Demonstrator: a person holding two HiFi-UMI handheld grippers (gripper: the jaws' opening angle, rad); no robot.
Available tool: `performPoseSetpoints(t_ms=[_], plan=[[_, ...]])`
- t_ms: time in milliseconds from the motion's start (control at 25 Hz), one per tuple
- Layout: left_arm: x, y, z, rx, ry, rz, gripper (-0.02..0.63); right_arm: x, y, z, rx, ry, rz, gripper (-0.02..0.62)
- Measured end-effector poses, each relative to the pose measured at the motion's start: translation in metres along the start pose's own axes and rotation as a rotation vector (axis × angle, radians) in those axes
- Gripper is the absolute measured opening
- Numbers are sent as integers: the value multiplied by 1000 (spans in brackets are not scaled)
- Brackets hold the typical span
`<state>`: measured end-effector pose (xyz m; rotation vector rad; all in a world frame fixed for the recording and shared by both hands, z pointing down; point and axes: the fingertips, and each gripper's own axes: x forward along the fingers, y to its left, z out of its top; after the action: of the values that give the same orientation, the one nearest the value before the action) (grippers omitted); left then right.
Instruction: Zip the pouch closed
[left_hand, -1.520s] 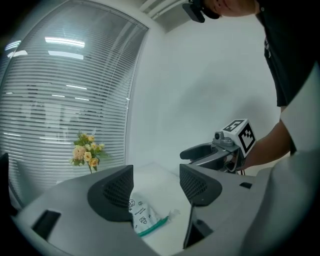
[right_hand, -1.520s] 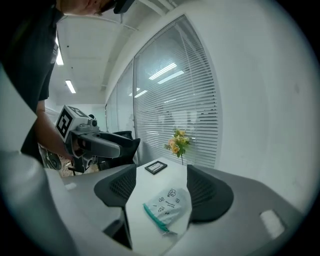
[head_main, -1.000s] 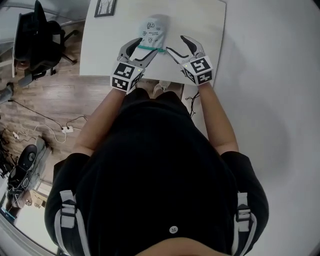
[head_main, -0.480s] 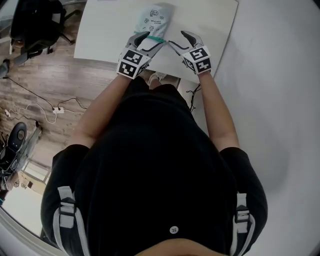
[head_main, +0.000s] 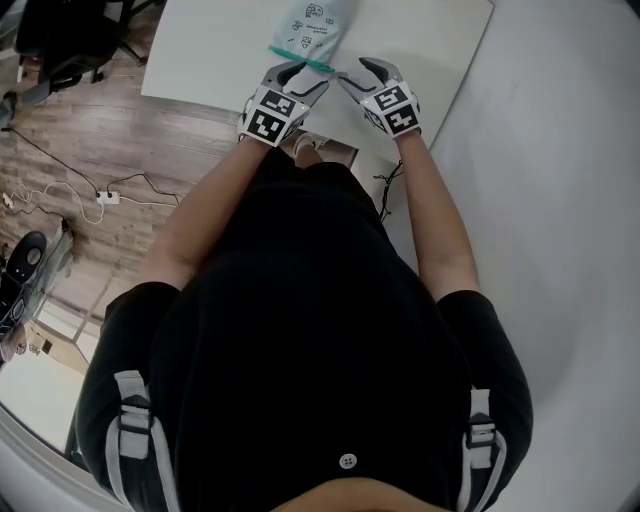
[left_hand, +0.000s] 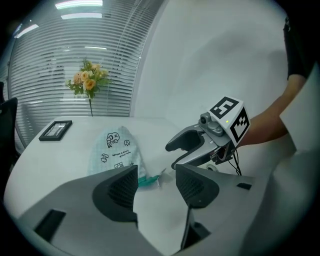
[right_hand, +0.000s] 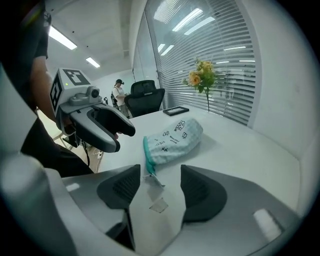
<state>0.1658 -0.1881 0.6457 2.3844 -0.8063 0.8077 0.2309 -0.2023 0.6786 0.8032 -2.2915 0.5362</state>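
White table (head_main: 430, 50) by the blinds (left_hand: 60, 70): the pouch (head_main: 312, 22) lies untouched, zipping not begun; my left gripper (head_main: 303, 76) and right gripper (head_main: 356, 76), jaws just narrowing yet wide, hold nothing

1. An office: slatted blinds (left_hand: 60, 65) cover a glass wall behind the white table (head_main: 210, 60).
2. A black swivel chair (right_hand: 145, 95) stands at eleven o'clock in the right gripper view, under ceiling strip lights (right_hand: 62, 37).
3. Cables (head_main: 60, 200) trail over wood flooring (head_main: 100, 140) at nine o'clock in the head view.
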Motion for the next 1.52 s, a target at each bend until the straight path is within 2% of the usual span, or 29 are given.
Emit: performPoseSetpoints(t_ms=[240,480,680,760,880,1040,1520], plan=[[19,-7,-19,-25,66,-10,221,18,2,-14,-91,53,33,236],[27,-9,-29,-49,123,-21,195,32,13,-18,-217,152,64,204],[46,-15,-46,-51,163,-26,175,44,12,-42,-291,205,72,164],[50,-14,-51,-54,172,-21,172,48,12,-45,-298,209,68,149],[54,-11,-57,-65,183,-15,172,51,13,-46,-290,200,64,86],[61,-11,-60,-77,189,-14,170,48,13,-45,-264,187,71,37],[71,1,-77,-98,214,4,140,47,28,-40,-210,152,113,25]])
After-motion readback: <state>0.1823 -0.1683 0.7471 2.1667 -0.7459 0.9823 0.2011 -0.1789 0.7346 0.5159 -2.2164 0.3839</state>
